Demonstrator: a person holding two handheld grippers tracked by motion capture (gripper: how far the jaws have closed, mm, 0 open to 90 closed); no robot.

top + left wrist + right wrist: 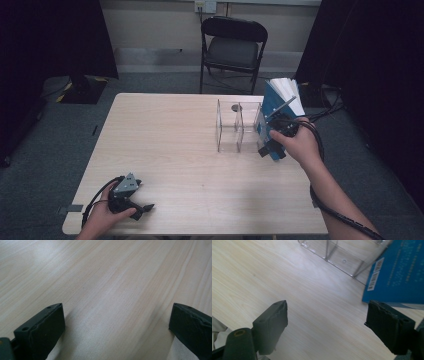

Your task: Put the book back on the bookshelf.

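Pale wood grain runs under my left gripper (142,208), which a hand (102,216) rests near the front left corner of the table (170,145). Its grey three-cornered plate faces up and its cable loops back toward the front edge. In the left gripper view the fingers (42,331) stand wide apart with bare wood between them, gripping nothing.

Further back, toward the right edge, my right gripper (267,147) is held by the other hand (300,142), with the forearm coming in from the front right corner and a black cable trailing along it. In the right gripper view the fingers (272,323) are spread, released, with table surface showing between them. The far finger sits just below the lower corner of a blue book (397,277); I cannot tell whether it touches.

The book (280,107) stands tilted near the right edge, its white pages fanned open at the top and a barcode label on its cover. It leans at the right end of a clear plastic rack (235,127) with upright dividers, which sits toward the back right of the table. Whether the book rests inside the rack's last slot or just beside it I cannot tell.

Beyond the back edge, a black folding chair (232,47) stands on grey carpet (50,130), dark curtains (55,37) hanging on both sides.
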